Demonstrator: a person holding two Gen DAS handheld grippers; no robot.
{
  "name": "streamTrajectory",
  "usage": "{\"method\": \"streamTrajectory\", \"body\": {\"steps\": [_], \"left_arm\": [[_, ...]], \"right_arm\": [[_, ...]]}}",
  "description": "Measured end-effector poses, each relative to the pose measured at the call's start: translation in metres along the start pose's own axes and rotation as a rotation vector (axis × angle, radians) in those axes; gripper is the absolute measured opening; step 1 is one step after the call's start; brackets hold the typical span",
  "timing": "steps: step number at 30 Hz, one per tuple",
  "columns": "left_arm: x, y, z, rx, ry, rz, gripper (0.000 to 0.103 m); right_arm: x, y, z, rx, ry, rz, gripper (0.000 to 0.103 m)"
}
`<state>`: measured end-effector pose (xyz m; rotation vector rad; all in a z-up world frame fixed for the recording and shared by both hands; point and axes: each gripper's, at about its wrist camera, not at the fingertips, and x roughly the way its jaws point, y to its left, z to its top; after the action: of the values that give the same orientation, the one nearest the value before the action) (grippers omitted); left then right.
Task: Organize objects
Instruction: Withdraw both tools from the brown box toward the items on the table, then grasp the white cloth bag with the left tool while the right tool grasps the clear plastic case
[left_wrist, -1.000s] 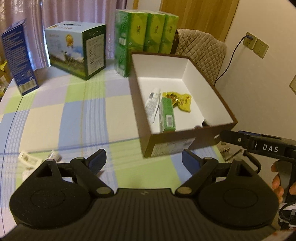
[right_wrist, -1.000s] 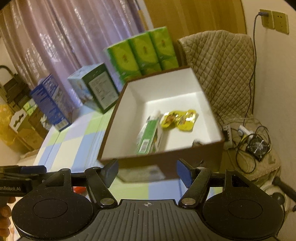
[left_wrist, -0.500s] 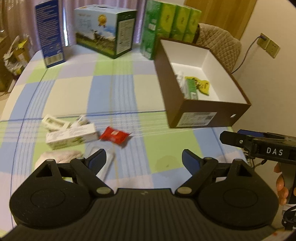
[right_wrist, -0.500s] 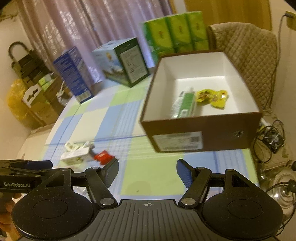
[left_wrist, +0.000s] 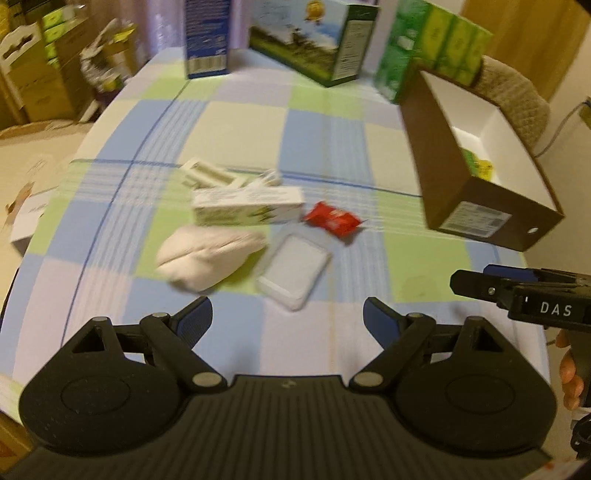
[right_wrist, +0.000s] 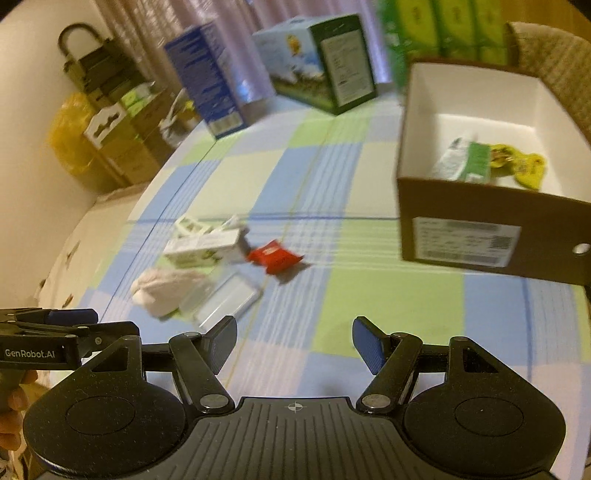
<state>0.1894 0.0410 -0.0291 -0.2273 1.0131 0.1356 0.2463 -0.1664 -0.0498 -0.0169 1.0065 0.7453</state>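
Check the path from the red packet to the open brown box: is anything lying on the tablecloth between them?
Nothing visible. Bare checked tablecloth runs from the red packet to the brown box. The other loose items lie left of the packet, and both grippers, left and right, are open and empty.

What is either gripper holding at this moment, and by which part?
Nothing. The left gripper and right gripper are both open and empty, above the checked tablecloth.

A desk under a checked blue, green and lilac cloth fills mid-frame. Pale purple curtains hang at the top, stacked brown cardboard cartons stand upper left, and a beige quilted chair back sits upper right beside a cream wall.
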Motion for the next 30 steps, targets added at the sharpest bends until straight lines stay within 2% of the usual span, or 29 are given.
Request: {"method": "streamTrajectory", "body": {"steps": [8,17,30], "left_arm": [[0.008,0.029,-0.005,-0.048,0.019,0.062,0.086],[0.017,0.061,-0.007,-0.072,0.038,0.089,0.086],[0.044,0.105,0.006,-0.055,0.070,0.102,0.086]], "right_arm": [[0.034,0.016,0.000,-0.018,0.066,0.023,0.066],[0.080,0.052,0.002,0.011,0.126,0.048,0.066],[0.128,0.091,0.006,0.065,0.143,-0.001,0.066]]}}
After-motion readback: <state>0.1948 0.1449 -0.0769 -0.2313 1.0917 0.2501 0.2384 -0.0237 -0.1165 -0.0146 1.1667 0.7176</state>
